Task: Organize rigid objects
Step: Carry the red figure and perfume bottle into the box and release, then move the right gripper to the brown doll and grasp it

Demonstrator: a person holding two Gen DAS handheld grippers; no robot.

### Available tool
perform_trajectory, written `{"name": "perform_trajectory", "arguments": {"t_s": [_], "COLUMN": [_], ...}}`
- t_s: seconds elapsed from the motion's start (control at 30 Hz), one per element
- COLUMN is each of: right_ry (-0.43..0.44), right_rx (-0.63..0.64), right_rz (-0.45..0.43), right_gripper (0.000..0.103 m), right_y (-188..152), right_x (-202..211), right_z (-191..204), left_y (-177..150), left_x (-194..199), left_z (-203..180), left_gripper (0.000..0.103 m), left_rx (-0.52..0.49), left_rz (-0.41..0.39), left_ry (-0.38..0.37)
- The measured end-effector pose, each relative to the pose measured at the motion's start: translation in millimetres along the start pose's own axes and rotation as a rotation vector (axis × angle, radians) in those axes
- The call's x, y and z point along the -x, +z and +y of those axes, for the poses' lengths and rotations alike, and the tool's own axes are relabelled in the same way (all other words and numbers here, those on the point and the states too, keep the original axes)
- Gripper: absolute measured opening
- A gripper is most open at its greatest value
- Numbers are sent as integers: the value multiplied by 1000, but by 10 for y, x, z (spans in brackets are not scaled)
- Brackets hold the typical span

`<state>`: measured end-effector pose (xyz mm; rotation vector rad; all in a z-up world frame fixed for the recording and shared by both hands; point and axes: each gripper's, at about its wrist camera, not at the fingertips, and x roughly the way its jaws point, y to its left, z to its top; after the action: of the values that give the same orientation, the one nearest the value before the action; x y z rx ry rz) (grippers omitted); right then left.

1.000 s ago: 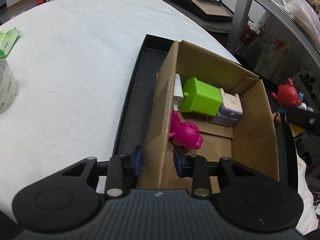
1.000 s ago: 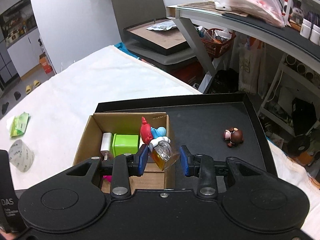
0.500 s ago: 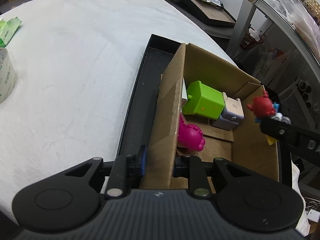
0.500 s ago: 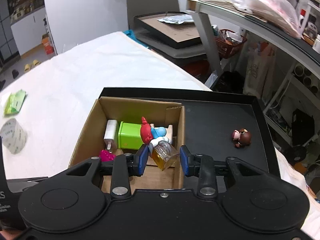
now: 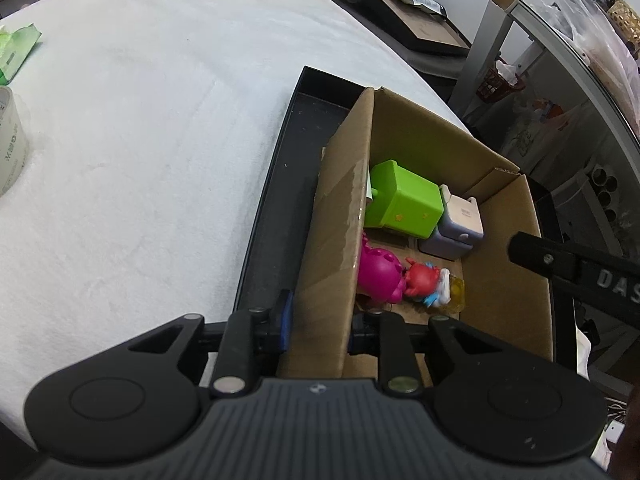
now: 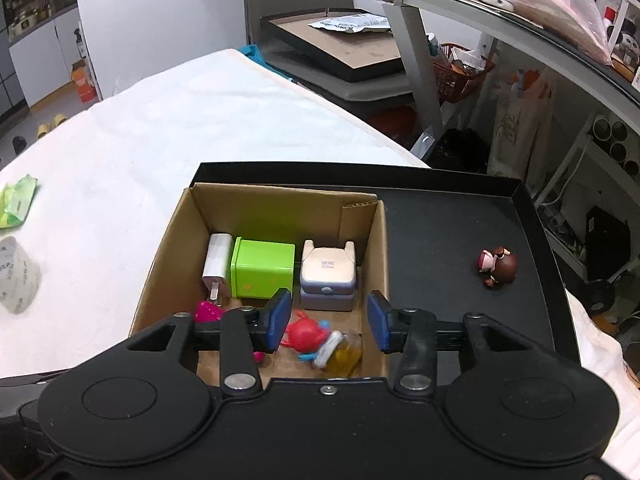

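cardboard box [image 6: 172, 240]: far half filled by white charger [image 6: 217, 264], green cube [image 6: 264, 268], lilac case [image 6: 328, 276] | near floor: pink toy [image 5: 378, 272], red-blue figurine [image 6: 316, 340]; bare floor at far right corner | black tray [image 6: 448, 232]: open right of box, except brown figurine [image 6: 498, 266]

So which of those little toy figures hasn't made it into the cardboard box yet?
The small brown figure with a pink face. It lies alone on the black tray, right of the cardboard box, while the magenta and red-and-blue figures are inside.
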<state>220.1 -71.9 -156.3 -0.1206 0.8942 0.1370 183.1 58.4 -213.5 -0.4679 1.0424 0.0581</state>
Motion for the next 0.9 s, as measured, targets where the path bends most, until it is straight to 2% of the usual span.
{"name": "perform_trajectory", "arguments": {"t_s": [0.4,0.57,0.73,0.9], "right_ry": [6,-11,-16,6], "right_rx": [-31,-44,-67,-100], "right_rz": [-39,-66,-114,-115], "right_gripper": [48,58,74,74], "right_y": [-27,-52,-143,-214], "right_x": [223,268,283,190], "right_z": [-228,-374,-515,-679], "left_y": [-8,1,0,8], "left_x": [13,12,10,19], "left_z": [-54,-95,-169,-237], "left_gripper": [23,23,23,25], "left_rx": [-14,-24,-50,-69], "left_rz": [17,25,22,31], "left_ry": [26,61,115,162]}}
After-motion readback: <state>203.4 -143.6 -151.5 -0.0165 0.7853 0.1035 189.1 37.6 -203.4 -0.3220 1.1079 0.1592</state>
